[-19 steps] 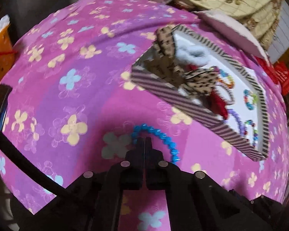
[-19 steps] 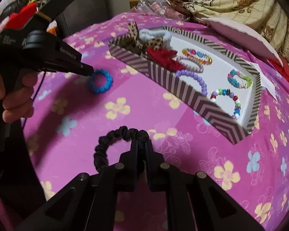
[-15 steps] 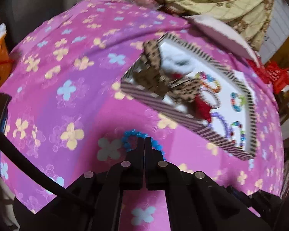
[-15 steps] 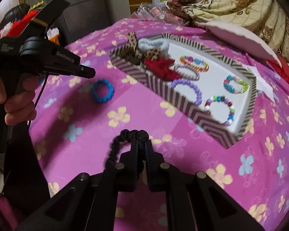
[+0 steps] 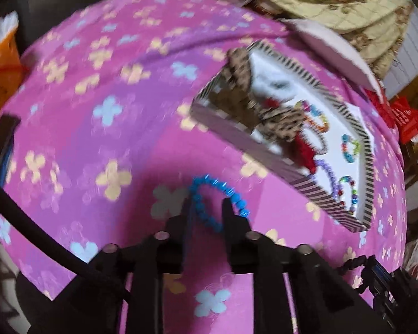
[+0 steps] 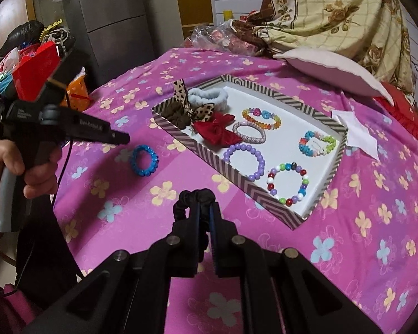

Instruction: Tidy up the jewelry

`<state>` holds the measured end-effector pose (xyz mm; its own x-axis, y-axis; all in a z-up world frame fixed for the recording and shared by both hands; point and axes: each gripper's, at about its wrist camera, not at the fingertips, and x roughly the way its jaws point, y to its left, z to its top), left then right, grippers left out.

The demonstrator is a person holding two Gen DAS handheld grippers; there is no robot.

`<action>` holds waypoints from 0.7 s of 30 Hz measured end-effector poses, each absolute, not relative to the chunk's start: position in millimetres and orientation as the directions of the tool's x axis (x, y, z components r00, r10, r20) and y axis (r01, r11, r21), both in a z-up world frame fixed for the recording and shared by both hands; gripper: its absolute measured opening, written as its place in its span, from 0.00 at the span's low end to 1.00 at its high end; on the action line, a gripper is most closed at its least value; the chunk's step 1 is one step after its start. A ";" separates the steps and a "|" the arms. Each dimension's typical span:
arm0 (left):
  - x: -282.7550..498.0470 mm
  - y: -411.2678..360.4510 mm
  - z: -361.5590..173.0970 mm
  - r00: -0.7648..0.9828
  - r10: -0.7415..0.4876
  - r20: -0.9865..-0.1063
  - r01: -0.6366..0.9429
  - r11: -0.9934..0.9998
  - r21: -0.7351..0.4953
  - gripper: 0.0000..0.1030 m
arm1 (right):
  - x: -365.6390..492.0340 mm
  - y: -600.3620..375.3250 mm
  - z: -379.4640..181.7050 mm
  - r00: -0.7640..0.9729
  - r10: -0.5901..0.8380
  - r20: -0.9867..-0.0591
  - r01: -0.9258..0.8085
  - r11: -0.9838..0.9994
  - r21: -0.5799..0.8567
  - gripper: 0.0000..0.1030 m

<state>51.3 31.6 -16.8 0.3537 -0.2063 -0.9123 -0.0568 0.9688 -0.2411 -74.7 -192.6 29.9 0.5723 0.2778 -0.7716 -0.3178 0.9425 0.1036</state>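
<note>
A blue bead bracelet (image 5: 209, 192) lies on the pink flowered sheet (image 5: 111, 111), left of the striped box (image 5: 264, 153). My left gripper (image 5: 207, 207) hovers over it, jaws opening, a finger on either side of the near loop, pads not pressing. From the right wrist view its tip (image 6: 124, 139) sits just up-left of the bracelet (image 6: 144, 161). My right gripper (image 6: 204, 203) is shut on a black scrunchie (image 6: 186, 199), which hangs off the sheet near the box's front wall (image 6: 237, 178). Inside the box lie several bead bracelets, a red bow and other scrunchies.
A pink pillow (image 6: 331, 69) and a white paper (image 6: 356, 133) lie behind and right of the box. An orange basket (image 6: 79, 96) stands off the bed's left edge. A hand (image 6: 33, 167) holds the left gripper. A quilt is piled at the back.
The left jaws, shut before, now stand apart over the blue bracelet. The right gripper has lifted the black scrunchie off the sheet and carried it up toward the box.
</note>
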 end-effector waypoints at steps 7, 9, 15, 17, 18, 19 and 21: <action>59.9 26.5 -40.2 0.316 -0.198 -0.928 -0.105 0.965 -0.241 0.47 | -74.5 -188.2 24.3 0.560 0.289 -0.777 -0.330 0.938 0.110 0.07; 62.1 22.0 -42.9 0.313 -0.187 -0.931 -0.106 0.967 -0.230 0.47 | -74.2 -189.3 23.7 0.558 0.288 -0.778 -0.327 0.938 0.112 0.07; 68.4 14.0 -44.7 0.320 -0.167 -0.933 -0.070 0.977 -0.199 0.30 | -71.5 -195.0 24.9 0.562 0.295 -0.773 -0.319 0.939 0.126 0.07; 69.7 16.2 -44.6 0.311 -0.191 -0.931 -0.066 0.973 -0.221 0.30 | -70.7 -195.7 26.4 0.565 0.296 -0.770 -0.317 0.940 0.128 0.07; 70.3 18.1 -43.7 0.307 -0.199 -0.931 -0.067 0.971 -0.230 0.30 | -70.1 -196.6 27.7 0.567 0.298 -0.768 -0.317 0.939 0.130 0.07; 70.0 19.8 -40.8 0.309 -0.205 -0.929 -0.065 0.970 -0.235 0.30 | -69.4 -197.7 29.0 0.569 0.299 -0.766 -0.317 0.939 0.132 0.07; 68.1 22.0 -31.3 0.323 -0.215 -0.922 -0.055 0.968 -0.245 0.30 | -67.3 -200.7 32.0 0.574 0.302 -0.761 -0.313 0.940 0.137 0.07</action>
<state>68.1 22.0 -31.3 0.3234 -0.2150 -0.9215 -0.0547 0.9680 -0.2450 -67.3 -200.7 32.0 0.5742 0.3025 -0.7608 -0.3129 0.9398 0.1374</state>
